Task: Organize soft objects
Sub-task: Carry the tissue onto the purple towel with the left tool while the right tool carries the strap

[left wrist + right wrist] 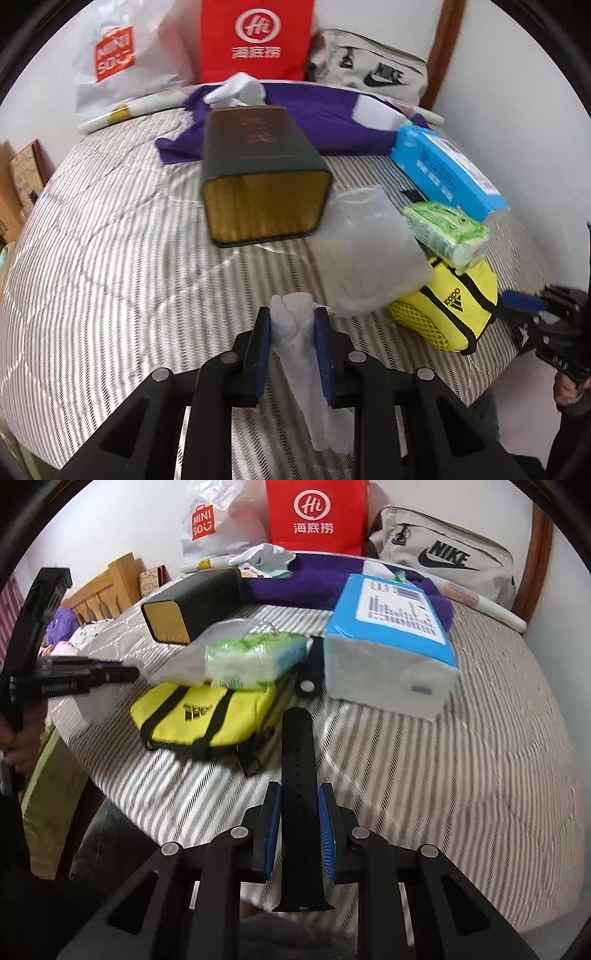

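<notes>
A crumpled white tissue sits pinched between the blue pads of the left gripper, held above the striped bedcover. It is thin, creased lengthwise and bunched at the top, and its loose tail hangs down past the fingers toward the camera. In the other hand, the right gripper is clamped on a black watch strap, a flat rubbery band with a row of small holes down its middle, sticking out beyond the fingertips and back below them.

Just ahead of the tissue lies a clear plastic bag, wrinkled and see-through. Beside it rests a yellow Adidas pouch with black trim, and on top of that a green-and-white pack of tissues. Behind those sits a larger blue tissue pack with a printed label. A dark green box with a gold end lies on its side near the middle of the bed, with a purple cloth spread behind it.

Against the wall at the far edge stand a white Miniso bag, a red paper bag and a grey Nike bag.
</notes>
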A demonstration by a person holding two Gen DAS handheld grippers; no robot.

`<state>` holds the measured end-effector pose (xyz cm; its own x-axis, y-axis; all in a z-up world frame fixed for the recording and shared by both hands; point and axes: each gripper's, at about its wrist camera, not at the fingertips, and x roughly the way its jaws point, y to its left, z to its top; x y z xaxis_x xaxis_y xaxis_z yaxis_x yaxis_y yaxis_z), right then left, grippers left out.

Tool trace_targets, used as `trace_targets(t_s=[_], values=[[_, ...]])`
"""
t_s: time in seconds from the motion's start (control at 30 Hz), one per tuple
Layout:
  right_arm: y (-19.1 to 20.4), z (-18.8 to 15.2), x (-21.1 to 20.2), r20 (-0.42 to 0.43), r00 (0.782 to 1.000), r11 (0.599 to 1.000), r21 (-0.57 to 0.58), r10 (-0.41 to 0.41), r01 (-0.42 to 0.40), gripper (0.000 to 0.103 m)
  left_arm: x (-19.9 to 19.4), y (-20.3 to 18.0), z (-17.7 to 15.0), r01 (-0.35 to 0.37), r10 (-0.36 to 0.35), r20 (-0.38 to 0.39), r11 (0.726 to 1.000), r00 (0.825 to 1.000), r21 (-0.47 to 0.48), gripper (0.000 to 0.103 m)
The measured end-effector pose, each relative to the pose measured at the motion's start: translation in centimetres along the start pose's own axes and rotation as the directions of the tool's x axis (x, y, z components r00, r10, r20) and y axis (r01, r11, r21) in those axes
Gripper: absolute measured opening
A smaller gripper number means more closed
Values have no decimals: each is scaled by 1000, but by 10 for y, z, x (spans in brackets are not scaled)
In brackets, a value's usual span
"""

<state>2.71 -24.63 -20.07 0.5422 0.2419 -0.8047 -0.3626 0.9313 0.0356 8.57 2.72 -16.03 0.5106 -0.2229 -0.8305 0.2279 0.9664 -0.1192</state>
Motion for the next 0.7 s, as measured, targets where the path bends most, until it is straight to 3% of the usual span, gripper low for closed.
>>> trace_targets(t_s=[0.13,0.27,0.7], values=[[-13,-8,-5,-14,999,998,44,-40,41,20,3,6,-2,-26,25,-12,1000,1000,-17,22],[-25,-9,-4,-23,998,995,81,-56,58,20,0,11,-1,-4,3,-7,999,1000,-50,22],[-39,23,-34,36,999,996,90,-21,17,20,-23,18,30,60,-54,48,987,997,-147,22]])
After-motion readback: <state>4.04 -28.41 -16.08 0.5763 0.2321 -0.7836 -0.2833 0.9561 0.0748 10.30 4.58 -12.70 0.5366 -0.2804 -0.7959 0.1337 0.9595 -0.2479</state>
